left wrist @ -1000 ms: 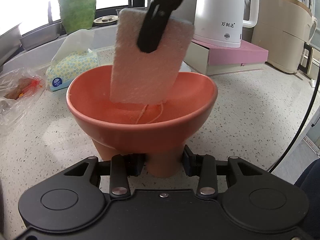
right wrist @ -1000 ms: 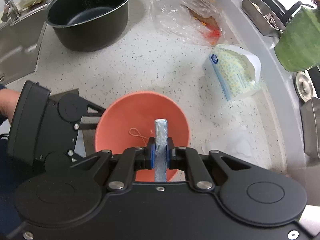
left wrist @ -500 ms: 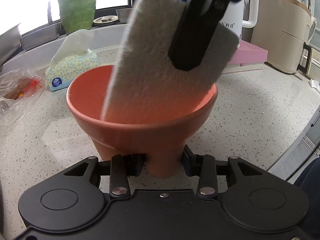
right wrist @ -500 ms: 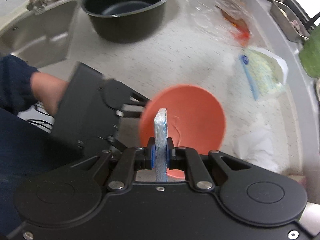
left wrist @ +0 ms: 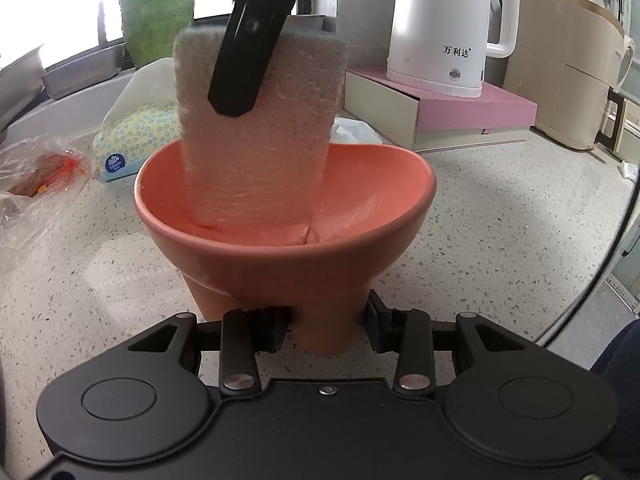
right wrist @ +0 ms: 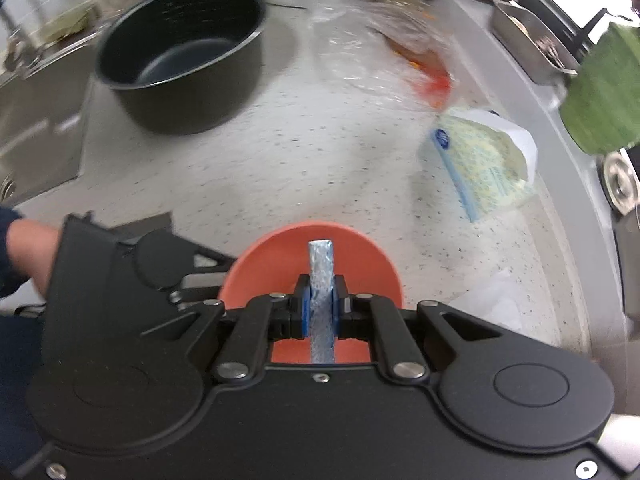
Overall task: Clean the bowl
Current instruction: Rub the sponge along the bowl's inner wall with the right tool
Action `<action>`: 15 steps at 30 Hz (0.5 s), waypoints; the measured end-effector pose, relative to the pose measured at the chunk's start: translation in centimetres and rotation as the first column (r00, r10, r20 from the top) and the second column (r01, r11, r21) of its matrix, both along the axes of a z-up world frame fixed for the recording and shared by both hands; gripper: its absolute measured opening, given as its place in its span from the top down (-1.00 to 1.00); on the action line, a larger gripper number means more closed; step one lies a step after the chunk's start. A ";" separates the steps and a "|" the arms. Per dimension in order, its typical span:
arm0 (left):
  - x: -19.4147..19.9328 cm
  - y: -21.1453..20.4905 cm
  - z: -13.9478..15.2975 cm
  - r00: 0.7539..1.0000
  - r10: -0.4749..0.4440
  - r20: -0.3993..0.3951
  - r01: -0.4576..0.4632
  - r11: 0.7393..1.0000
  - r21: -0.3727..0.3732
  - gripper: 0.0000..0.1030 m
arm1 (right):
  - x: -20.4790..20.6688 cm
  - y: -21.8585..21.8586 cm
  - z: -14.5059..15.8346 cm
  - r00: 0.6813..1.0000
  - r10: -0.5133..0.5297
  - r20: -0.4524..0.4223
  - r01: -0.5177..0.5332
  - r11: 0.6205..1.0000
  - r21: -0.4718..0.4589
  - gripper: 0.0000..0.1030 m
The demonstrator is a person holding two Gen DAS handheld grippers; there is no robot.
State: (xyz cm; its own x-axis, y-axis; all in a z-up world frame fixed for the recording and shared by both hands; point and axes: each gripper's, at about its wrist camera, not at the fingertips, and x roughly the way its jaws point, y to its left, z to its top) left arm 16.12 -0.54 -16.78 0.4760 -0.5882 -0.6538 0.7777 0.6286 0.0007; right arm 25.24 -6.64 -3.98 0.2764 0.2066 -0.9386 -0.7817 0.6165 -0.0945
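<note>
An orange bowl (left wrist: 288, 256) stands on the speckled counter, with my left gripper (left wrist: 326, 328) shut on the stubby foot at its near side. In the right wrist view the same bowl (right wrist: 276, 264) lies right under my right gripper (right wrist: 320, 304), which is shut on a sponge (right wrist: 320, 276) seen edge-on. From the left wrist the sponge (left wrist: 256, 152) is a pale flat pad standing upright, its lower edge down inside the bowl. One black finger (left wrist: 248, 60) of the right gripper crosses the sponge's face. The bowl's floor is mostly hidden behind the sponge.
A white kettle (left wrist: 440, 20) sits on a pink box (left wrist: 460, 112) behind the bowl. A tissue pack (right wrist: 480, 164), a plastic bag (right wrist: 380, 40), a green plant pot (right wrist: 604, 100), a black cooker pot (right wrist: 180, 56) and a sink (right wrist: 32, 120) ring the counter. A person's hand (right wrist: 28, 248) holds the left gripper.
The sponge swung up and toward the bowl's near right side, then came back upright and down into the bowl. The bowl and the left gripper stayed put.
</note>
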 end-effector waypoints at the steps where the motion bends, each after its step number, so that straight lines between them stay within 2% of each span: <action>1: 0.0 0.0 0.0 1.000 -0.001 0.001 0.001 1.000 0.001 0.26 | 0.1 -0.2 -0.2 1.000 -0.005 0.006 0.005 1.000 -0.006 0.77; 6: -0.3 -0.1 0.1 1.000 0.001 0.005 -0.001 1.000 0.005 0.26 | 0.3 -1.9 -0.2 0.998 -0.056 -0.009 0.056 0.998 0.000 0.77; 10: -0.2 -0.2 0.2 1.000 -0.004 0.005 0.004 1.000 0.008 0.27 | -0.7 -2.2 0.0 0.998 -0.046 -0.032 0.046 0.999 0.005 0.78; 15: 0.1 -0.1 0.3 1.000 -0.007 -0.005 0.007 1.000 0.012 0.27 | -2.5 -2.0 0.1 0.994 -0.046 -0.094 0.053 0.996 0.069 0.78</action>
